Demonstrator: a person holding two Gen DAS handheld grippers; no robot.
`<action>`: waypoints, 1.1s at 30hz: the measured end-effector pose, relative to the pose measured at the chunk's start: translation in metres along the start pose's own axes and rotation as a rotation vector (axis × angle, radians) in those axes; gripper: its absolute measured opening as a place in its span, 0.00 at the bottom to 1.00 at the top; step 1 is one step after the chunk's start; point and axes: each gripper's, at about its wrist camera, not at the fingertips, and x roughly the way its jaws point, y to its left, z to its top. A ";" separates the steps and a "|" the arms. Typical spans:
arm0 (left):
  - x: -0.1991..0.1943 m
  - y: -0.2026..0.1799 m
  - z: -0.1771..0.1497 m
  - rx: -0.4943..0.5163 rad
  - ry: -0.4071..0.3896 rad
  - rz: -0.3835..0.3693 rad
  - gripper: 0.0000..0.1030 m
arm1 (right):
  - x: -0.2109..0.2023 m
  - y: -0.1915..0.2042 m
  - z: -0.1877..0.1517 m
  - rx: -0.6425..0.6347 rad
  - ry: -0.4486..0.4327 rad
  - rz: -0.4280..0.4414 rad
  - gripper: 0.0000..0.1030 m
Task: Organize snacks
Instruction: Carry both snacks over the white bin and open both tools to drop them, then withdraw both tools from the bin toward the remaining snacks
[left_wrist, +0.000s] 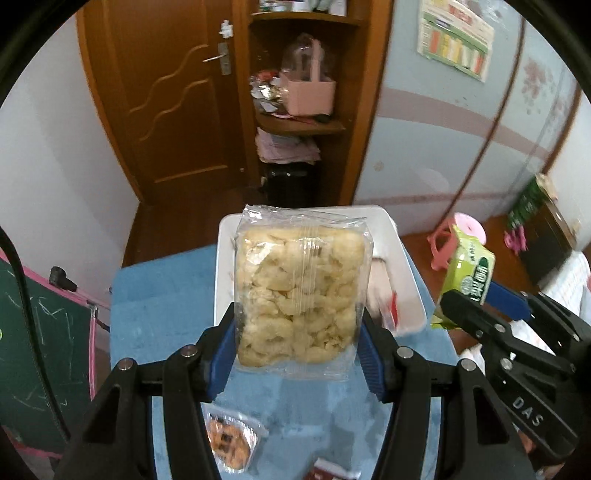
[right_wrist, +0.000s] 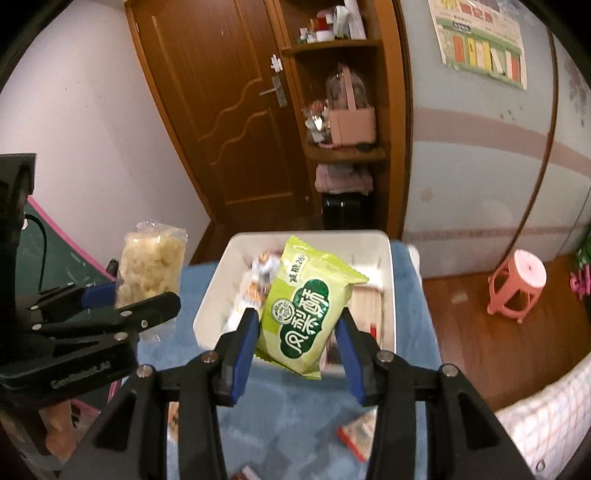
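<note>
My left gripper (left_wrist: 297, 343) is shut on a clear packet of pale puffed snack (left_wrist: 301, 291), held above the blue table in front of the white bin (left_wrist: 412, 295). The same packet (right_wrist: 151, 269) shows at the left of the right wrist view, between the left gripper's fingers (right_wrist: 147, 306). My right gripper (right_wrist: 297, 343) is shut on a green snack packet (right_wrist: 306, 310), lifted over the near edge of the white bin (right_wrist: 210, 306). That green packet (left_wrist: 469, 273) and the right gripper's fingers (left_wrist: 476, 321) appear at the right of the left wrist view. Several wrapped snacks lie inside the bin.
Loose snacks lie on the blue tablecloth (left_wrist: 166, 295): an orange-patterned packet (left_wrist: 231, 446) and a red-and-white packet (right_wrist: 356, 432). A chalkboard (left_wrist: 40, 354) stands left of the table. A pink stool (right_wrist: 517, 284), wooden door (right_wrist: 221, 110) and corner shelf (right_wrist: 347, 155) are behind.
</note>
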 end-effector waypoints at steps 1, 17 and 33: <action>0.004 0.004 0.006 -0.009 0.000 0.008 0.55 | 0.004 -0.001 0.006 -0.003 -0.002 -0.001 0.42; 0.107 -0.008 0.031 0.064 0.120 0.148 0.64 | 0.106 -0.009 0.020 -0.069 0.187 -0.009 0.43; 0.087 0.017 0.006 -0.005 0.138 0.155 0.99 | 0.085 -0.016 0.000 -0.026 0.189 -0.033 0.67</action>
